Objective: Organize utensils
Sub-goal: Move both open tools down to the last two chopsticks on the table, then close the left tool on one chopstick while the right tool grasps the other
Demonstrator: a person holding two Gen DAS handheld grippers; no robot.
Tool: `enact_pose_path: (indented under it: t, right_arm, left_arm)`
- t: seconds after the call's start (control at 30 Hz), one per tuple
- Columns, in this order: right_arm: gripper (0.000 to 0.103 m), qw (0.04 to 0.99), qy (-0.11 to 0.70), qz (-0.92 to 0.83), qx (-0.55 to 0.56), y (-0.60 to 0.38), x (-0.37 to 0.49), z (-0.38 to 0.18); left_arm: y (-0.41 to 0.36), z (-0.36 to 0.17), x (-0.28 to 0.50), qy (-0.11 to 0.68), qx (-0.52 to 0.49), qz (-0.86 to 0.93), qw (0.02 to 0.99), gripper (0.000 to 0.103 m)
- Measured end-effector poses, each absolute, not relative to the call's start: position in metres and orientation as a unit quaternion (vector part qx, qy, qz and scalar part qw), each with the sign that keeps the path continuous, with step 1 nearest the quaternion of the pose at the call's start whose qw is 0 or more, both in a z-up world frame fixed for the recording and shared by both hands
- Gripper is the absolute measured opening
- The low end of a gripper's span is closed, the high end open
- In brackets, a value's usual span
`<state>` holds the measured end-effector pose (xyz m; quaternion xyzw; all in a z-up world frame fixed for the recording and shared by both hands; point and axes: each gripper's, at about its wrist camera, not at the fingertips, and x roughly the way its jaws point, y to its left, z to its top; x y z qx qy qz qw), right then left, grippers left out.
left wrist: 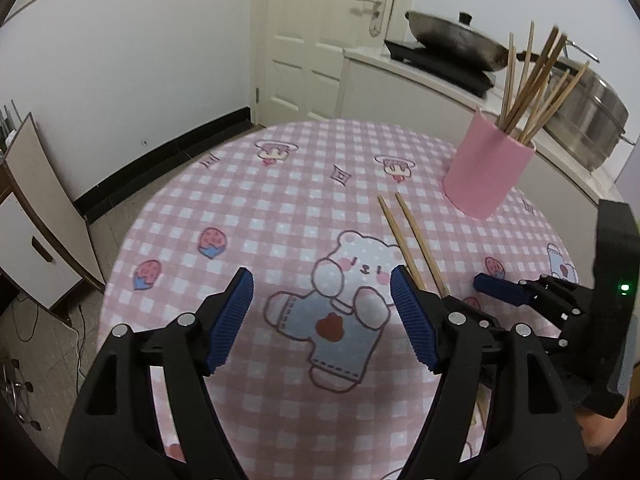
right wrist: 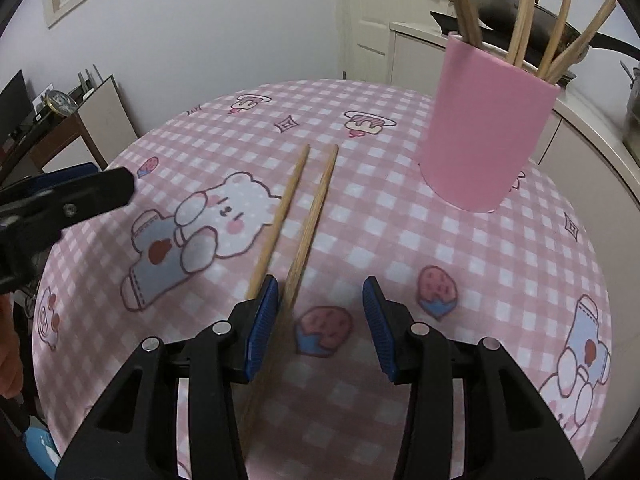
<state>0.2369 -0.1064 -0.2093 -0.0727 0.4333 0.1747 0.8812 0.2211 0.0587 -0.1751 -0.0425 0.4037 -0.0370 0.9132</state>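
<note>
Two wooden chopsticks lie side by side on the pink checked tablecloth; they also show in the left wrist view. A pink cup holding several chopsticks stands upright at the far right, and shows in the left wrist view. My right gripper is open and empty, low over the chopsticks' near ends; its left finger overlaps them. My left gripper is open and empty over the bear print, left of the chopsticks. Its right finger hides their near ends.
A counter behind the table carries a wok and a steel steamer pot. A white door is at the back. A cabinet stands on the floor at left. The table edge curves round at left.
</note>
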Motion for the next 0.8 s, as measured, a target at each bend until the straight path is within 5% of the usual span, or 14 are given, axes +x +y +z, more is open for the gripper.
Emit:
enact_pose_path:
  t: [0.67,0.8]
  right_arm:
    - [0.042,0.884,0.434,0.164,-0.057,-0.146,0.252,-0.207]
    - [0.042,0.883,0.435,0.167,-0.055,-0.148,0.255,-0.206]
  left_arm:
    - [0.0,-0.214,0.307,0.502,-0.026,-0.043,0.863,0.07]
    - [-0.005,-0.22,0.32,0.505,-0.005,-0.024,0.863,0.052]
